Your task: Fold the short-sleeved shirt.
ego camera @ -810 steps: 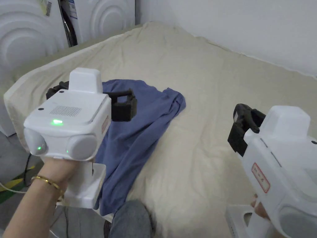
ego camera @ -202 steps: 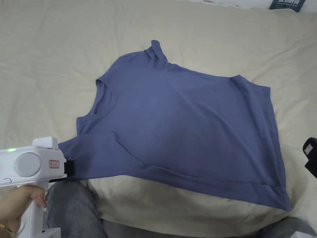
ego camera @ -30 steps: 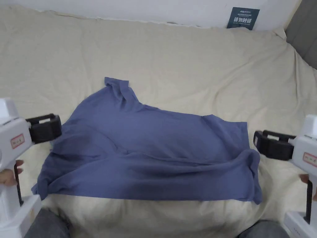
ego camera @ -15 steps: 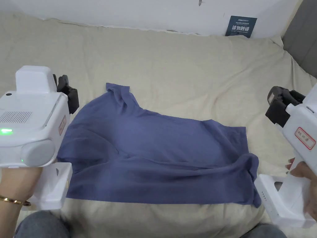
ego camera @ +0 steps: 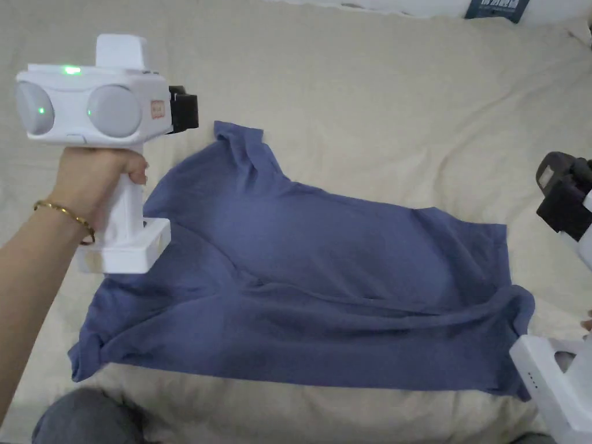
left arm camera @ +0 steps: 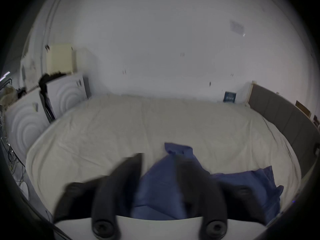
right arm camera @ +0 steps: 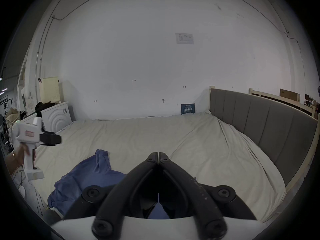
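The blue short-sleeved shirt [ego camera: 324, 272] lies spread on the beige bed sheet [ego camera: 376, 104]. Its near long edge is doubled over into a band, and one sleeve [ego camera: 237, 139] points toward the far side. My left gripper [ego camera: 188, 110] hovers above the bed just left of that sleeve. Its jaws stand apart with nothing between them, and in the left gripper view [left arm camera: 158, 159] the shirt [left arm camera: 155, 183] shows beyond them. My right gripper [ego camera: 563, 193] floats off the shirt's right end, clear of the cloth. In the right gripper view [right arm camera: 158, 155] its jaws meet at the tips, holding nothing.
A grey padded headboard [right arm camera: 259, 122] bounds the bed on the right and a white wall runs along the far side. A dark sign [ego camera: 497, 8] leans there. White appliances [left arm camera: 65, 94] stand past the left end. The person's knee [ego camera: 87, 419] is at the near edge.
Both grippers have come up and away from the shirt's two ends. The left one now points right beside the far sleeve. The shirt lies as before; the head camera has tilted down.
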Demonstrator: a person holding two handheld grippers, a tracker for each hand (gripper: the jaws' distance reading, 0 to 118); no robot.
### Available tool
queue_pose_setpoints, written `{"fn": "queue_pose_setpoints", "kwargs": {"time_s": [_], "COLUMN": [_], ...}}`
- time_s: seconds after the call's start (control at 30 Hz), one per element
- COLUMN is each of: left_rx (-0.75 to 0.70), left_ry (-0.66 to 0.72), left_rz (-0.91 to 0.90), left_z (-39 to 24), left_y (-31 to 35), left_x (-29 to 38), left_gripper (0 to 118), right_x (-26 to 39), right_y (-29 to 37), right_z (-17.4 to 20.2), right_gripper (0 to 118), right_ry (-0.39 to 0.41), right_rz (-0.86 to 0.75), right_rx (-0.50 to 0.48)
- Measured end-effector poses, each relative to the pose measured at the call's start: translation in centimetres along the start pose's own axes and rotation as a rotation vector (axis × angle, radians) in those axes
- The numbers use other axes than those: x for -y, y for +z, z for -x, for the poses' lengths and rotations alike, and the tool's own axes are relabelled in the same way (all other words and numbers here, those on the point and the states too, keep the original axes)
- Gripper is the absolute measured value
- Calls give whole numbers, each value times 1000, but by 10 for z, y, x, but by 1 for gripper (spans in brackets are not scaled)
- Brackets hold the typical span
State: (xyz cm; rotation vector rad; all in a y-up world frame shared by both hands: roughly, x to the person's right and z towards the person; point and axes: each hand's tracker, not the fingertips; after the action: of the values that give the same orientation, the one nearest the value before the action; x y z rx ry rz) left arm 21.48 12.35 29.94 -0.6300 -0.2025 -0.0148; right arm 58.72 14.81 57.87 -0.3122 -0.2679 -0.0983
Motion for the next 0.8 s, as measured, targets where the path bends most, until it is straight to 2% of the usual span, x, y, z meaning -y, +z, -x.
{"fn": "queue_pose_setpoints", "kwargs": {"time_s": [0.07,0.23,0.37,0.4,0.43,0.5,0.53,0.57,0.6,0.63,0.67,0.73,0.8], "left_rx": [9,-34,-64,-61,-60,-90,-82,-35,-69,-65,-43,-62,-14], "left_ry": [34,-60,-38,-51,-72,-91,-84,-38,-44,-52,-74,-83,-51], "left_rz": [107,292,412,415,421,423,433,444,423,424,420,405,401], "left_z": [5,8,17,19,20,20,20,21,18,16,16,13,15], "left_y": [-39,-118,-162,-169,-175,-182,-186,-187,-186,-181,-179,-173,-166], "left_x": [-6,3,22,28,33,41,44,47,47,46,45,42,38], "left_gripper": [117,117,116,114,105,55,47,46,42,31,1,1,1], "right_x": [2,14,25,28,31,38,40,43,45,46,47,45,41], "right_y": [-9,-36,-53,-56,-59,-62,-64,-66,-67,-68,-68,-68,-72], "right_z": [0,-5,-10,-12,-14,-17,-18,-20,-20,-21,-22,-23,-27], "right_gripper": [2,2,2,2,2,2,2,2,2,2,2,2,2], "right_ry": [-2,16,28,28,26,13,10,10,11,12,9,-5,-20], "right_rz": [18,92,145,157,170,193,205,218,225,231,236,246,254], "right_rx": [2,22,45,51,62,66,70,75,81,87,89,96,97]}}
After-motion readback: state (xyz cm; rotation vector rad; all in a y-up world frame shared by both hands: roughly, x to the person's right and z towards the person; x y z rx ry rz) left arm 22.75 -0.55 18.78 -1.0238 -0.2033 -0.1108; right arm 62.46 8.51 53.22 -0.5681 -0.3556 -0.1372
